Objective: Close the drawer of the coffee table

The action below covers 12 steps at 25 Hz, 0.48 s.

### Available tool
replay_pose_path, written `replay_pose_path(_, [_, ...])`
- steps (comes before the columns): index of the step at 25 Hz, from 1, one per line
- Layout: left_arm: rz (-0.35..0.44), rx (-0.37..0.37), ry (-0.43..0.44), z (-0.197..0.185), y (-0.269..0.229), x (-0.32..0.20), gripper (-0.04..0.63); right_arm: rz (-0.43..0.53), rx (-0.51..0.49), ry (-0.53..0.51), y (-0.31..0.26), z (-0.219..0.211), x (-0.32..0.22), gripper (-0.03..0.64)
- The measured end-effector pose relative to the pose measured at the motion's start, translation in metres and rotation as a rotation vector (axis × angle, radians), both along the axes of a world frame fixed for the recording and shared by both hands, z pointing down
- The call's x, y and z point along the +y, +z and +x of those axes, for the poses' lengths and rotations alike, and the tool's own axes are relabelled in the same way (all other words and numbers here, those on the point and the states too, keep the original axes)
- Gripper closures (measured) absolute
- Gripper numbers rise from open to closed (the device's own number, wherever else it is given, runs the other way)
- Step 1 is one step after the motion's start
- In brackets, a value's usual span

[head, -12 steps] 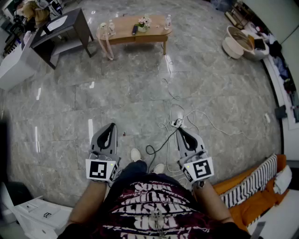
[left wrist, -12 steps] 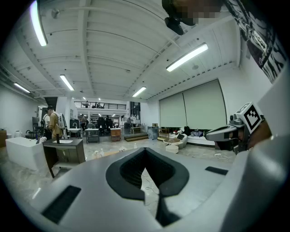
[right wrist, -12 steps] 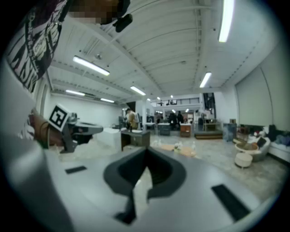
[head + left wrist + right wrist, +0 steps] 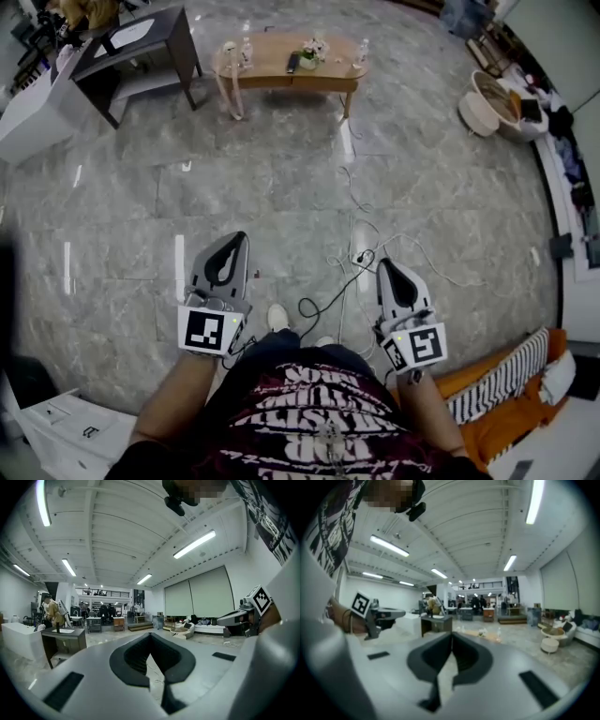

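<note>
The coffee table (image 4: 286, 70) stood well apart across the floor (image 4: 281, 187), its drawer too small to make out; the left gripper (image 4: 234, 246) and right gripper (image 4: 389, 272) were both clenched on nothing; by my judgement, nothing was done yet, with approach and push both left.

I am in a big open hall that is half living room and half workplace. Under my feet is a shiny grey stone floor (image 4: 281, 187) with loose cables (image 4: 361, 253) on it. At its far edge stand a wooden coffee table (image 4: 291, 70) and a dark desk (image 4: 141, 42). An orange sofa (image 4: 502, 422) sits at the near right corner. Long lights (image 4: 194, 544) run across the high ceiling, and people (image 4: 105, 610) stand far back.
</note>
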<state>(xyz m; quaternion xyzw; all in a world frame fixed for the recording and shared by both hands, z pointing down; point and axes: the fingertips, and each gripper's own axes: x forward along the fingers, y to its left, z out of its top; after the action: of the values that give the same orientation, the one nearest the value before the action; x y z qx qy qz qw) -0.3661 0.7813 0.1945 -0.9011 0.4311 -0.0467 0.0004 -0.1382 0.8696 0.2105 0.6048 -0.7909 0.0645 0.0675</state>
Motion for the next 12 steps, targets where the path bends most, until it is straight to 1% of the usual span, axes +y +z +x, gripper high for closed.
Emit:
replay_pose_path(6, [-0.036,0.047,-0.001,-0.022,0.013,-0.02,0.572,-0.008,0.031,0.031,-0.009,-0.015,-0.008,0.582])
replay_pose_path(9, [-0.045,0.043,0.019,-0.025,0.021,-0.02,0.572,-0.014,0.045,0.044,-0.011,-0.013,-0.005,0.581])
replay_pose_path(12, [-0.065,0.041,0.037,-0.027,0.031,-0.02,0.572,-0.02,0.023,0.078,-0.011,-0.006,-0.005,0.582])
